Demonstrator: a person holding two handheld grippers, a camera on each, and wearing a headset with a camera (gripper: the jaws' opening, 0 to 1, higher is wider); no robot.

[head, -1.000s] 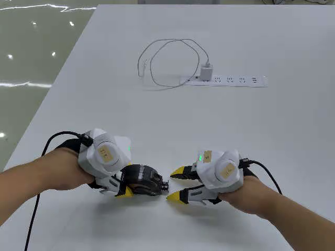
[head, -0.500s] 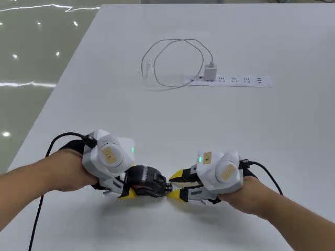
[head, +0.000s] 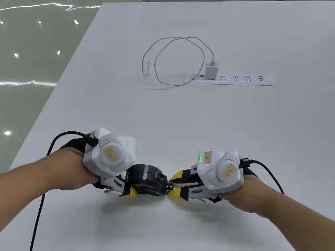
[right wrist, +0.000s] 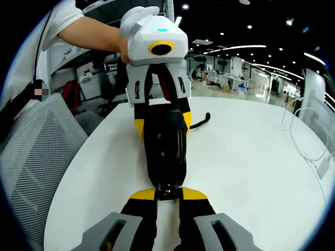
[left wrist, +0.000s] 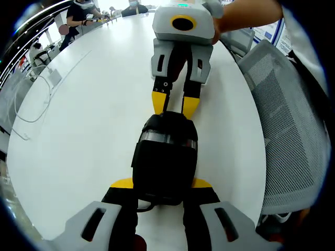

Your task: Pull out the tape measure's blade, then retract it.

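A black tape measure (head: 147, 180) lies on the white table (head: 220, 130), near the front edge. My left gripper (head: 128, 188) is shut on its case, with yellow fingertips on both sides (left wrist: 123, 183). The case (left wrist: 165, 162) sits between those jaws in the left gripper view. My right gripper (head: 175, 189) faces it from the right. Its yellow fingertips (right wrist: 142, 194) are pressed in on the small metal end hook (right wrist: 168, 189) at the case's mouth. No blade length shows outside the tape measure (right wrist: 165, 141). The left gripper (right wrist: 159, 123) appears behind it.
A white power strip (head: 235, 79) with a plugged charger (head: 211, 71) and a looped white cable (head: 172, 60) lies at the far middle of the table. The table's left edge drops to a glossy floor (head: 31, 63). A mesh chair (left wrist: 293, 120) stands beside the table.
My right gripper has moved left to the tape measure's mouth and its jaws have narrowed from wide apart onto the end hook. The left gripper keeps hold of the case.
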